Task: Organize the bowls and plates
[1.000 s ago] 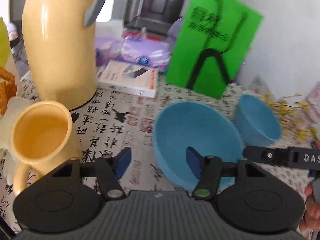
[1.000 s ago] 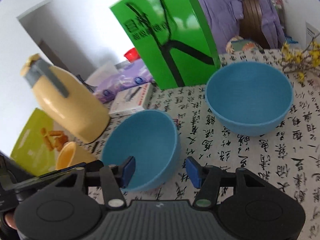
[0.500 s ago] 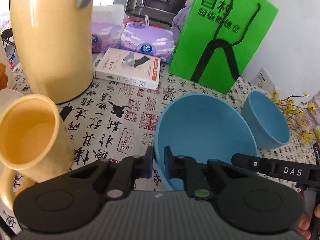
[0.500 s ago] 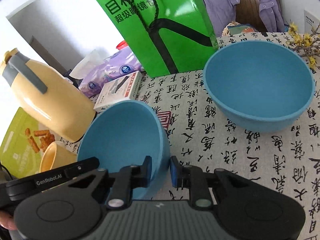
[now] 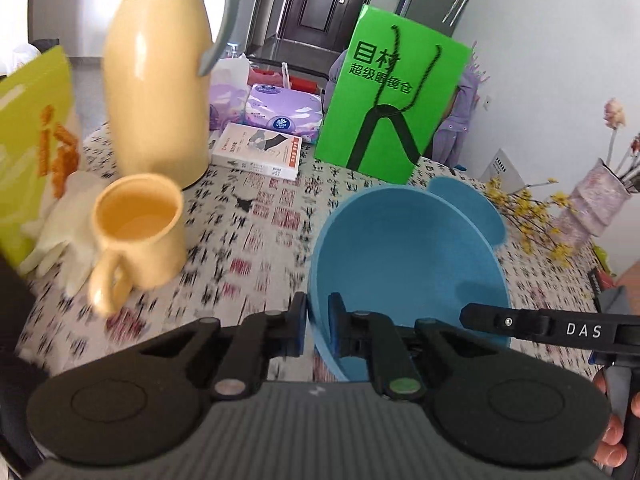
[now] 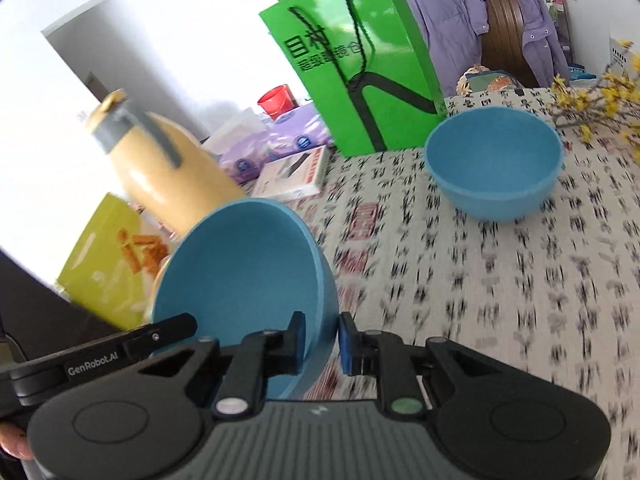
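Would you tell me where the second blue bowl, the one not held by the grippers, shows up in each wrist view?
Left wrist view: the free blue bowl peeks out right of centre, mostly hidden behind the held blue bowl.
Right wrist view: the free blue bowl stands in full view at upper right on the tablecloth.
Shared landmark: the green paper bag stands just behind it in both.

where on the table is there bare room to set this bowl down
Bare cloth lies in front of the second bowl, and between mug and held bowl. The back is crowded: flask, box, green bag.
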Available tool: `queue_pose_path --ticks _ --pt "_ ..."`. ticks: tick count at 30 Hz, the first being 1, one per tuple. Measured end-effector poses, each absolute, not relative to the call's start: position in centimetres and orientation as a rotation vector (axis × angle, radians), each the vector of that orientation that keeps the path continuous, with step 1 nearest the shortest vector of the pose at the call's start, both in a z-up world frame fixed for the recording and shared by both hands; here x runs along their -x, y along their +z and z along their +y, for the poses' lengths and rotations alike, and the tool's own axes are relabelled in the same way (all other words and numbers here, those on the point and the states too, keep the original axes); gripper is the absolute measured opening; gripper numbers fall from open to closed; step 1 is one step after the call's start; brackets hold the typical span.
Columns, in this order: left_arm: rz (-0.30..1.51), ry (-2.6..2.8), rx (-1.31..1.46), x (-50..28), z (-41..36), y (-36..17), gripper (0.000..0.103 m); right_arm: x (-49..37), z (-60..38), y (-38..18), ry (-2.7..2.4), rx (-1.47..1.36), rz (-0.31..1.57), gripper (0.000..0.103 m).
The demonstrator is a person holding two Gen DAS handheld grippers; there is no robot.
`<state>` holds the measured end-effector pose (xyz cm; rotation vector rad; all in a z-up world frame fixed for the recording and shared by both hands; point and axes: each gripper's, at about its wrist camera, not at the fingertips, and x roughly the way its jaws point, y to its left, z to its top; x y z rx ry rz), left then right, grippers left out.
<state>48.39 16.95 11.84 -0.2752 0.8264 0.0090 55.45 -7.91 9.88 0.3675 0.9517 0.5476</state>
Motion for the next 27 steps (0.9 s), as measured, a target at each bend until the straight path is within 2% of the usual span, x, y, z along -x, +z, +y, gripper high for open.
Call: queue_pose_path --ticks 13,18,27 --pt "0.764 0.049 0.31 -29.3 14.3 12.2 0.011 -38.5 -11.5 10.0 0.645 -0.368 0.956 0.018" --pt "0.772 0.061 0.315 -25.8 13.9 11.4 0.011 -34.5 -11.9 9.3 0.664 -0.339 0.979 0.018" --pt "0.768 0.055 0.319 -24.1 13.1 11.5 0.011 -32.5 -12.9 9.0 0.666 -0.346 0.967 0.018"
